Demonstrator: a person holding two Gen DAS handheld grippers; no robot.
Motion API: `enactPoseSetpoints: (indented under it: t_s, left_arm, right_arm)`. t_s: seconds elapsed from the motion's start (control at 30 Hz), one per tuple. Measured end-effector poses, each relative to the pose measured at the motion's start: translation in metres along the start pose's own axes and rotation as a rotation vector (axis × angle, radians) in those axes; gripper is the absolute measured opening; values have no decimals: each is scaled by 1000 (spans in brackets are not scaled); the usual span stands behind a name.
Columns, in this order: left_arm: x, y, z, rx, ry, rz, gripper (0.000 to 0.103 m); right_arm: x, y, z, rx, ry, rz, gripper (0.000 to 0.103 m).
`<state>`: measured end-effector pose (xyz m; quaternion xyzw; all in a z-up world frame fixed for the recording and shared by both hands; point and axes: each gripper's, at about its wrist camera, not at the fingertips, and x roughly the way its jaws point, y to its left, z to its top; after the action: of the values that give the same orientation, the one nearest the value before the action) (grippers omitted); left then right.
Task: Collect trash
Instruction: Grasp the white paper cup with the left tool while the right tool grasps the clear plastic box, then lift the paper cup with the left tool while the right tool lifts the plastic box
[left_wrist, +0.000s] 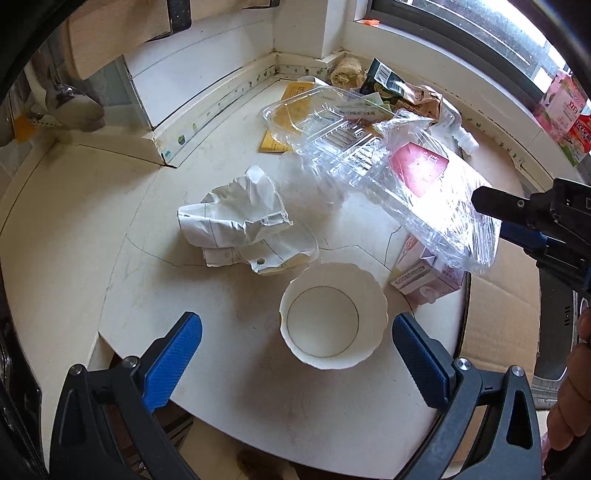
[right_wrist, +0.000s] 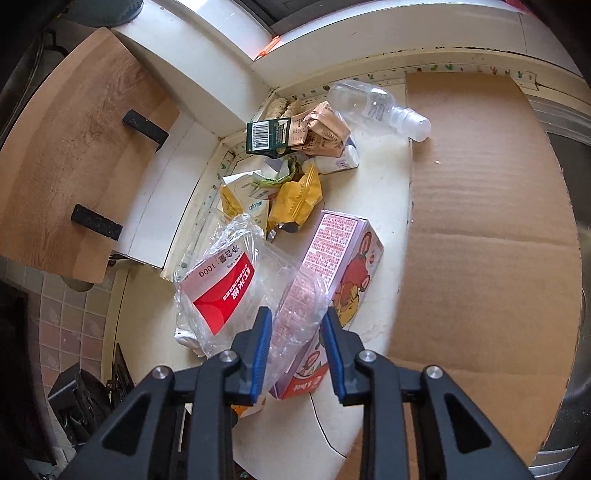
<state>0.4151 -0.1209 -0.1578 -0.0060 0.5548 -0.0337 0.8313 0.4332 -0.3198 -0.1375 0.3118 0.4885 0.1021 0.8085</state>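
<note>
While my right gripper (right_wrist: 295, 350) is clamped on the clear plastic wrapper (right_wrist: 236, 291), lifted above the pink carton (right_wrist: 347, 258) near the counter's (left_wrist: 240, 369) right edge, my left gripper (left_wrist: 295, 354) hangs spread wide. Between its fingers, by the front edge, sits the white bowl (left_wrist: 332, 314).

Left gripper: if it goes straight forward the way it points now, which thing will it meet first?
Most likely the white bowl. It stands on the counter just ahead of the open left gripper, right of the midline between the fingers. The crumpled paper lies farther on. Depth is uncertain in this fisheye view.
</note>
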Motion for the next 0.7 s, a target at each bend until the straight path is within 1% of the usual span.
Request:
enactPoseSetpoints:
  t_s: [0.07,0.13,0.2,0.23,0.3,0.43,0.57,0.6,0.7]
  left_arm:
    - [4,2,3,-10,0,7,97]
    - [8,6,4,-32,7,-4,83]
    - [12,11,5,-55,19,-23,61]
    - [14,15,5,-71,27,-32,56]
    - [15,22,5,-99,23,-50,54]
    - [13,32,5,-126,-2,-49,53]
    - [8,37,5,-133,-22,-51,52]
    - [7,37,5,-131,-26,-50,52]
    - [2,35,7,-118,-40,-35,51]
  right_arm:
    - [2,0,0,0,5,1,26]
    - [3,0,0,-2,8,0,26]
    - [4,0,0,-5,11,-2,26]
    - [4,-1,0,-4,13,-4,26]
    - [5,-1,0,-1,18,-6,26]
    - [6,-3,0,9,22,-9,26]
    - [5,-3,0,6,23,-4,25]
    - [5,-2,0,2,23,3,23]
    - [3,0,-2,-5,17,4,21]
